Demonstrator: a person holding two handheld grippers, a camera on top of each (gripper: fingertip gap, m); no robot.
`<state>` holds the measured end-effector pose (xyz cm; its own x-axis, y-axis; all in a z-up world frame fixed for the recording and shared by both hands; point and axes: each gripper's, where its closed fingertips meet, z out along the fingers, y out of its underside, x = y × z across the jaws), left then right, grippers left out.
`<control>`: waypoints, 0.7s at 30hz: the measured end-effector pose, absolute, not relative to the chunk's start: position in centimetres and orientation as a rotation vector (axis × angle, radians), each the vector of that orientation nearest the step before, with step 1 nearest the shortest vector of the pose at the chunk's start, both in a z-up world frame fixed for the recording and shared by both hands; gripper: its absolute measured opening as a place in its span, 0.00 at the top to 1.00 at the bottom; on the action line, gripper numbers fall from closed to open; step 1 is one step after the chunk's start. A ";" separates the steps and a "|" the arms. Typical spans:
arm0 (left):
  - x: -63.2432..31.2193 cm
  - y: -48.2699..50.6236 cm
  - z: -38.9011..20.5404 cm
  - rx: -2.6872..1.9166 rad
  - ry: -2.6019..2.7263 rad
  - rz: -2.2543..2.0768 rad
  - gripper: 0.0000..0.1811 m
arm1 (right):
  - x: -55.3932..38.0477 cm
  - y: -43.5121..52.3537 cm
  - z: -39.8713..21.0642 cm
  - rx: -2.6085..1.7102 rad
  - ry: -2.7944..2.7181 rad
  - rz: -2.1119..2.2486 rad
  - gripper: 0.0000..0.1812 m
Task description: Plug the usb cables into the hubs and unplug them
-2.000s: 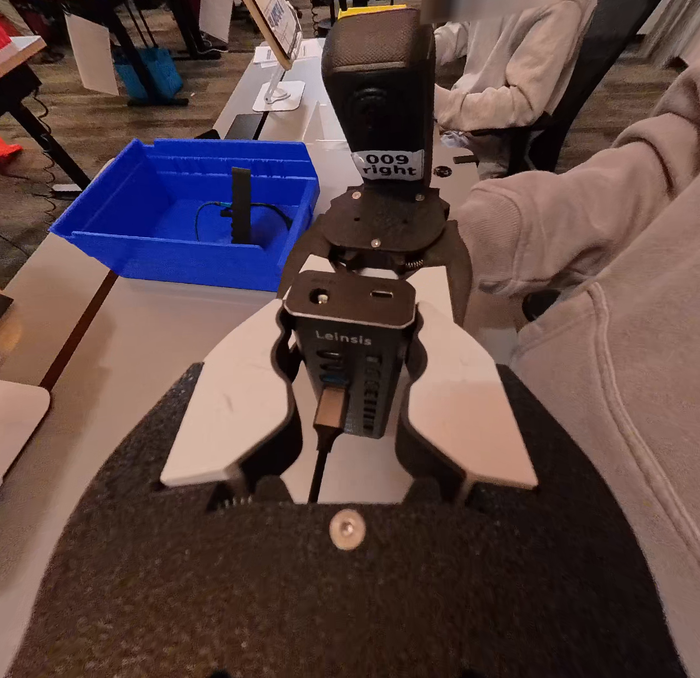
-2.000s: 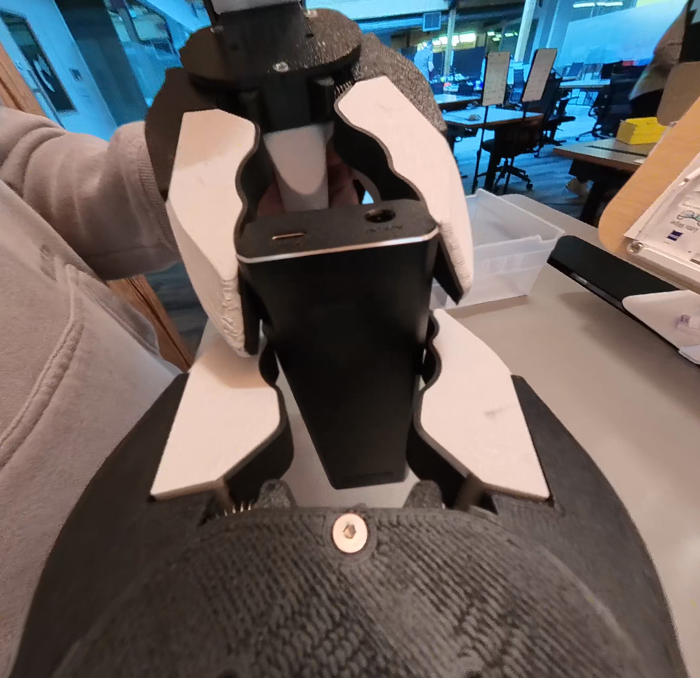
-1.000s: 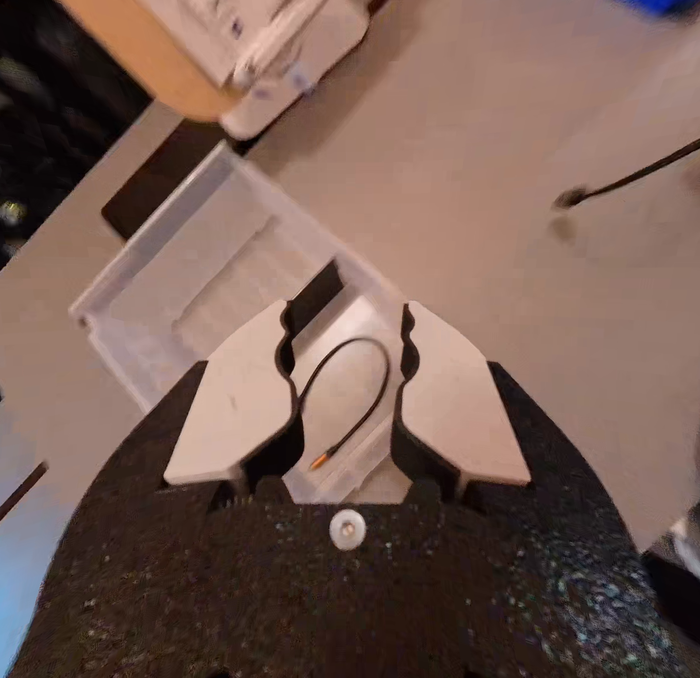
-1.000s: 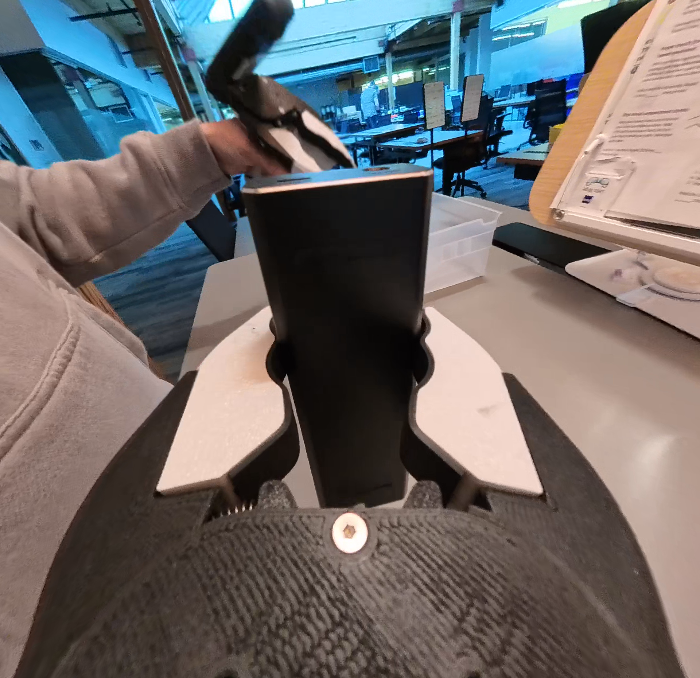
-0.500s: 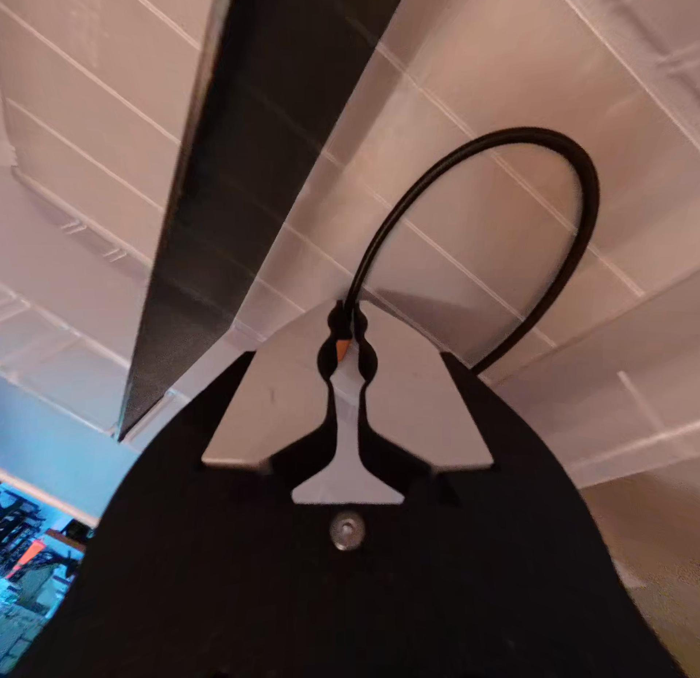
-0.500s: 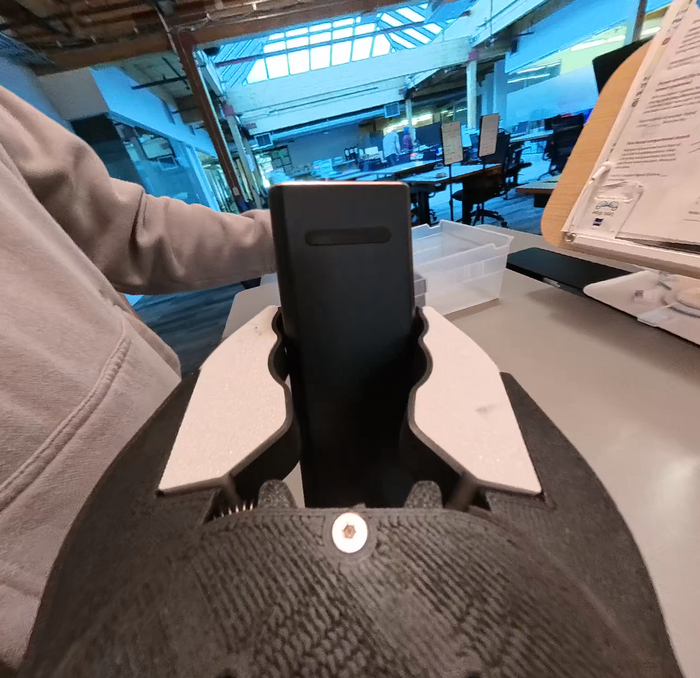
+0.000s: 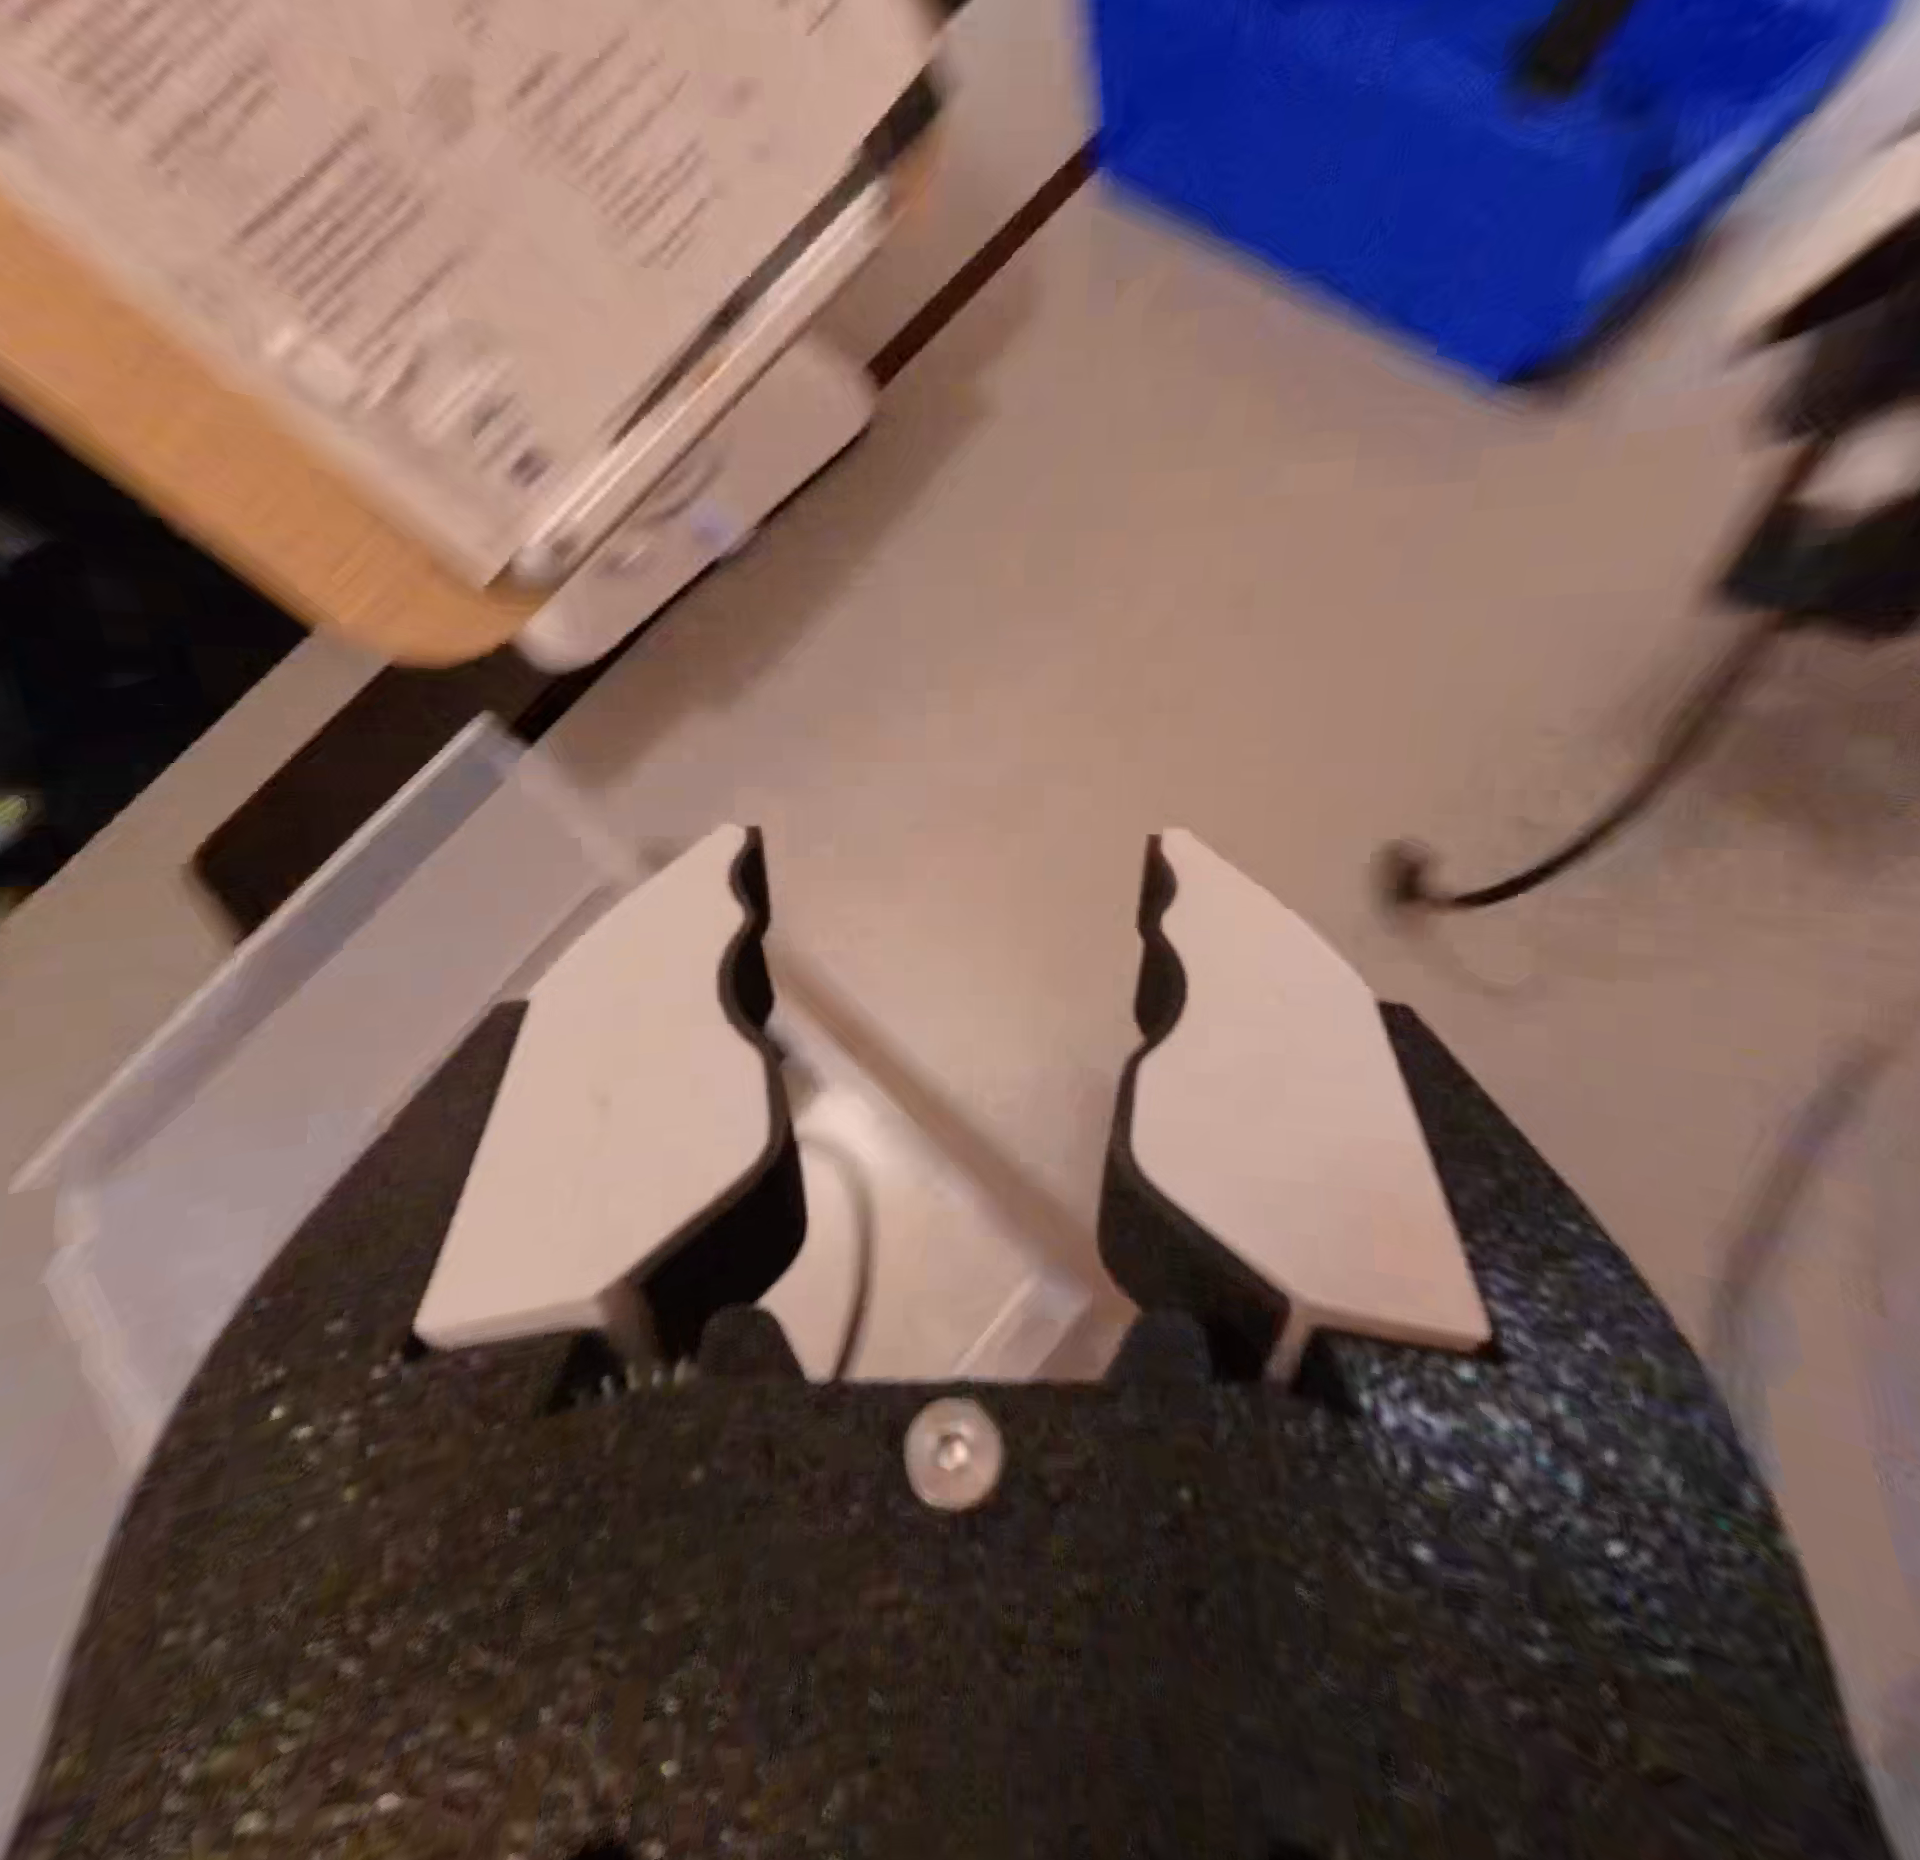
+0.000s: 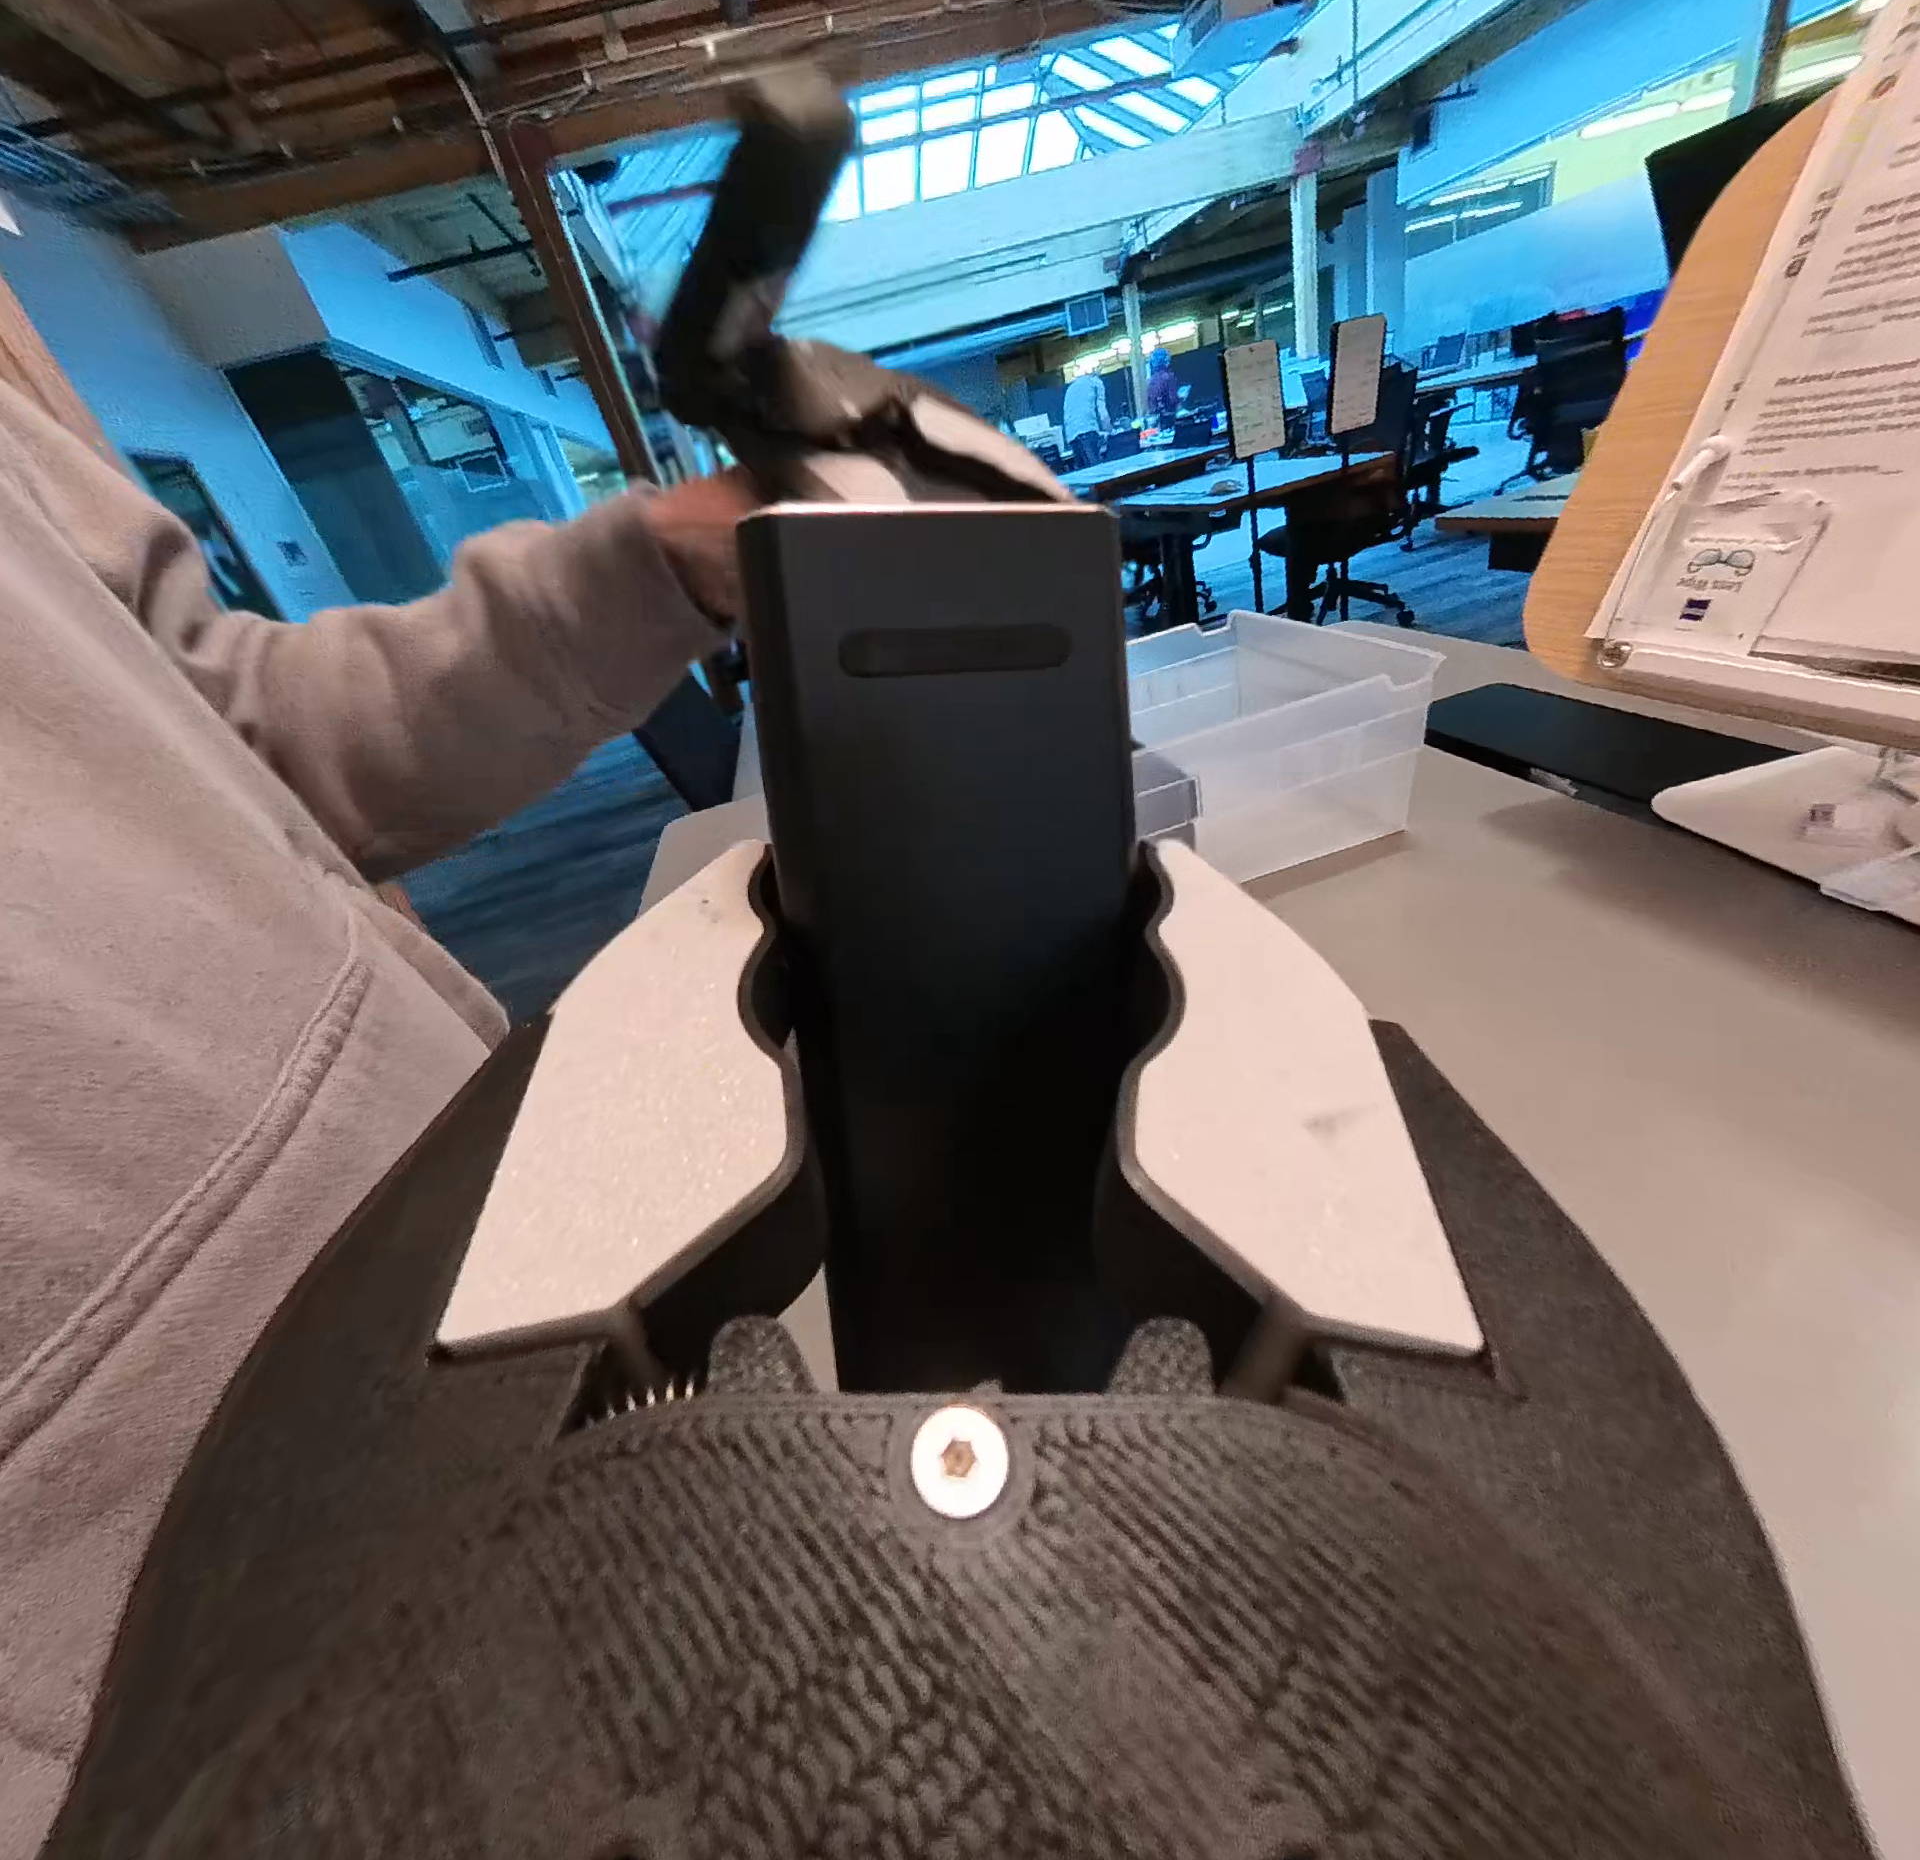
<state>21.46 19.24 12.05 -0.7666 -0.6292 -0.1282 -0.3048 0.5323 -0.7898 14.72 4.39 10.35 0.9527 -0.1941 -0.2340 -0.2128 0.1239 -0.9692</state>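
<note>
While gripper (image 8: 951, 875)-clamped: one hub (image 8: 940, 875)

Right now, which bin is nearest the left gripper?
The clear bin, directly under the open left gripper; the blue bin sits farther off.

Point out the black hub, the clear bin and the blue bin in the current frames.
black hub (image 8: 940, 875), right wrist view, middle of its flat back face.
clear bin (image 8: 1288, 740), right wrist view, near side wall.
blue bin (image 7: 1382, 169), left wrist view, blurred outer wall.
</note>
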 end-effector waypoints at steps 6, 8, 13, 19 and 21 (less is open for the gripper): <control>14.3 4.8 14.5 -0.414 2.472 -1.621 0.56 | 14.3 7.5 11.2 -1.472 0.265 0.052 0.64; 14.1 3.6 14.5 -0.436 2.493 -1.685 0.57 | 13.9 8.2 11.5 -1.487 0.237 0.046 0.64; 13.9 2.9 14.9 -0.339 2.522 -1.700 0.67 | 13.2 8.7 11.3 -1.536 0.206 0.019 0.65; 12.9 2.2 16.1 -0.086 2.527 -1.645 0.67 | 12.7 8.8 10.9 -1.579 0.175 0.050 0.61; 12.8 1.9 16.8 -0.057 2.508 -1.709 0.67 | 12.7 8.8 10.8 -1.582 0.179 0.042 0.58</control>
